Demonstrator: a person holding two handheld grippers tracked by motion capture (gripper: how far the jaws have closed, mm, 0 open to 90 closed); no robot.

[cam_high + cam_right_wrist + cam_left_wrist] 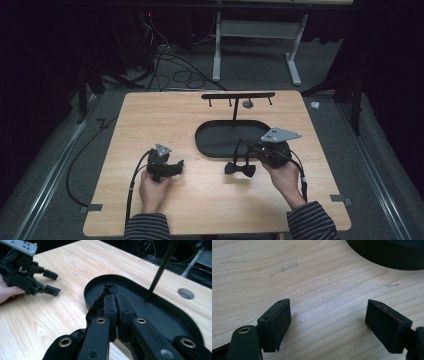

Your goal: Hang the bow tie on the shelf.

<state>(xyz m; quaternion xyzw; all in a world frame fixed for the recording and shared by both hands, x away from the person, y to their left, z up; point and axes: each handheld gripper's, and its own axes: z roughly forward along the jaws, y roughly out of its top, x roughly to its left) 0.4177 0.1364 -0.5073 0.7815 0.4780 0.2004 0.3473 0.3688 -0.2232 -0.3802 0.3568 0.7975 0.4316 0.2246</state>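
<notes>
My left gripper rests low on the table, its 2 jaws standing wide apart with only bare wood between them in the left gripper view; I judge I keep it there idle, out of the way and ready to help if the cloth slips. To the right of it hangs the bow tie, just above the table and just in front of the tray. Its strap runs up to my right gripper, whose jaws are pressed tight together on the thin strap end, as the right gripper view shows. I think I hold it by the strap, not by the bow, so the loop stays free to go over a peg. Behind the tray stands the rack, a T-shaped bar with small pegs on a post; this is probably where the tie should hang, and the tray is its base. I can read no brand, label or writing on anything here.
</notes>
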